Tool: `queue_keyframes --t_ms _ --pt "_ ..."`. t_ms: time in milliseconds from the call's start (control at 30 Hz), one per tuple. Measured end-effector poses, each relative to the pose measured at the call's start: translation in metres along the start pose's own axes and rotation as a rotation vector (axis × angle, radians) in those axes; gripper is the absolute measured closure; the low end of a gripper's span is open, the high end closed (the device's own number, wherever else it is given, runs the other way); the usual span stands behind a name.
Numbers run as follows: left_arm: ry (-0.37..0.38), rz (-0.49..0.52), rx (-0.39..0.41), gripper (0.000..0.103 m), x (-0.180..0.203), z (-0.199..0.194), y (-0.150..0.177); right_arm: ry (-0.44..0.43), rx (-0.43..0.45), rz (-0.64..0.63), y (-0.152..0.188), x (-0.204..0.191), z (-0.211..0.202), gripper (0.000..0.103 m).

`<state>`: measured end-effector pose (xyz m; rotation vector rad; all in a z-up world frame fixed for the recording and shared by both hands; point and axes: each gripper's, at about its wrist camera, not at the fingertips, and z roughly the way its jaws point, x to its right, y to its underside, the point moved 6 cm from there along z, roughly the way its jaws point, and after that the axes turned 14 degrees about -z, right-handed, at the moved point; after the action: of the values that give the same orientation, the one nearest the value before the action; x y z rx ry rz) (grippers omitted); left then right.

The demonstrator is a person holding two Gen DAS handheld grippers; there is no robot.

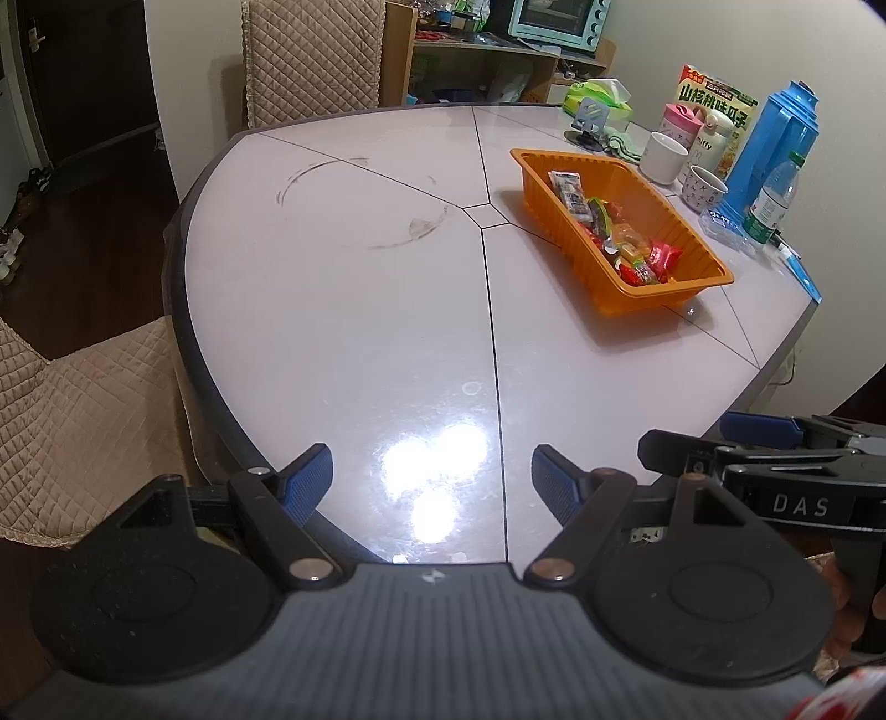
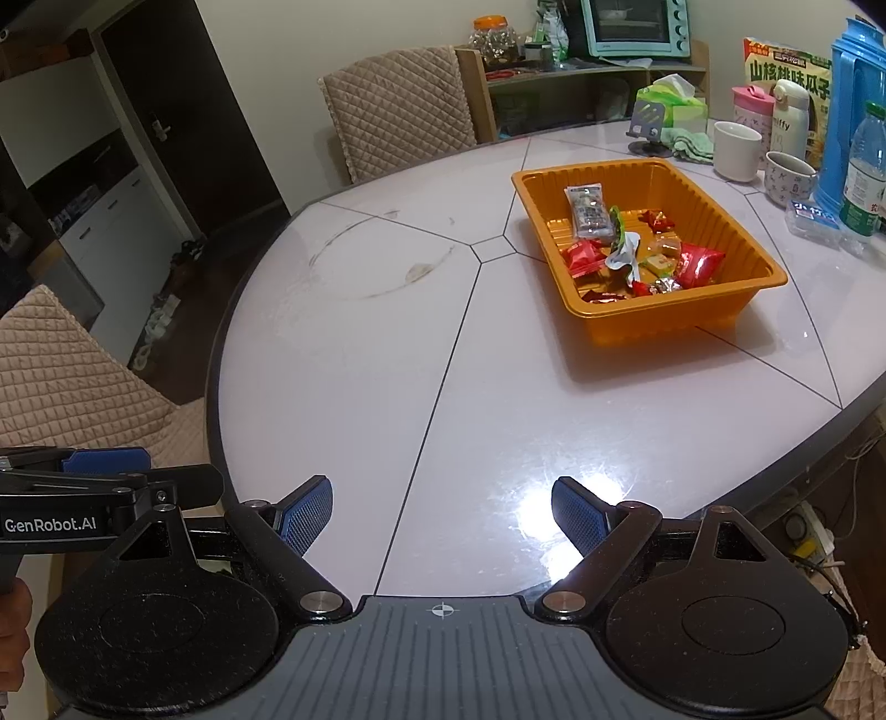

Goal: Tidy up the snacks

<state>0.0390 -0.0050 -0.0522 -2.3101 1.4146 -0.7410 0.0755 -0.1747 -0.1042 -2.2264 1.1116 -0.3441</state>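
Note:
An orange tray (image 1: 559,227) (image 2: 587,310) stands on the round pale table (image 1: 360,310) (image 2: 354,343) at the right. Several wrapped snacks (image 1: 626,238) (image 2: 637,249) lie inside it, with a long grey packet (image 1: 571,195) (image 2: 590,213) at its far end. My left gripper (image 1: 432,484) is open and empty, low over the table's near edge. My right gripper (image 2: 442,515) is open and empty, also over the near edge. Each gripper shows beside the other: the right one at the right of the left wrist view (image 1: 747,443), the left one at the left of the right wrist view (image 2: 111,471).
Behind the tray stand a blue thermos (image 1: 772,149) (image 2: 853,111), a water bottle (image 2: 864,177), cups (image 2: 736,149), a snack bag (image 2: 786,72), a tissue pack (image 2: 673,99) and a phone stand (image 2: 645,130). Quilted chairs (image 2: 398,111) (image 1: 83,399) ring the table. A shelf with a toaster oven (image 2: 634,25) stands behind.

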Motion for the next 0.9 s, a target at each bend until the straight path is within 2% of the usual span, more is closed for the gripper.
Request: queue_keyframes --t_ms 900 --pt "0.007 0.012 -0.018 0.025 0.02 0.016 -0.004 0.007 -0.012 0.019 -0.002 0.018 0.002 0.017"
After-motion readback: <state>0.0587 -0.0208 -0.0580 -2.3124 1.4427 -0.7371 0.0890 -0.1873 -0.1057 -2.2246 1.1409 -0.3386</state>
